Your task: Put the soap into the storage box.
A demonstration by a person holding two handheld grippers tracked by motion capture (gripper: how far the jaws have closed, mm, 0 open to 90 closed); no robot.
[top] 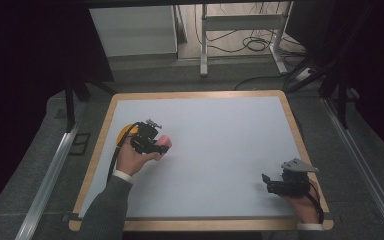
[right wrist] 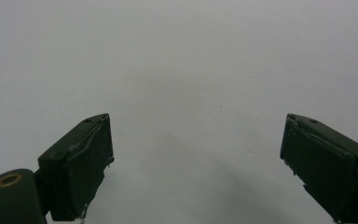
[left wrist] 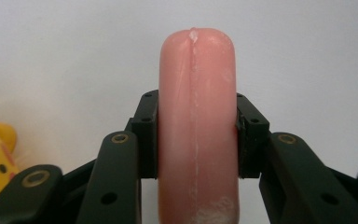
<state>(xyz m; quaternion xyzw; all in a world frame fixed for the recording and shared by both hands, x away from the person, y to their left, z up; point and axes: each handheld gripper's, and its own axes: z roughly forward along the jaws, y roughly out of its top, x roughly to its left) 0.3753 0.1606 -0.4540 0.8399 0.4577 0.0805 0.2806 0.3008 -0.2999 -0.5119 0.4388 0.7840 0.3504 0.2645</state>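
Pink sausage-shaped toy (left wrist: 197, 126) is clamped between the left gripper (top: 155, 142) pads at the mat's (top: 220, 150) left, long axis pointing out past the jaws, yellow toy (top: 126, 132) just behind; right gripper (top: 275, 185) is held open, empty, well apart.

A white surface (top: 220, 150) with a light wooden border lay in the middle of the high view. A yellow toy (top: 126, 132) with dark spots sat near its left edge, also showing at the left of the left gripper view. Beyond the far edge stood a white metal frame (top: 245, 22), with black cables (top: 252, 45) coiled on the grey floor (top: 180, 75).
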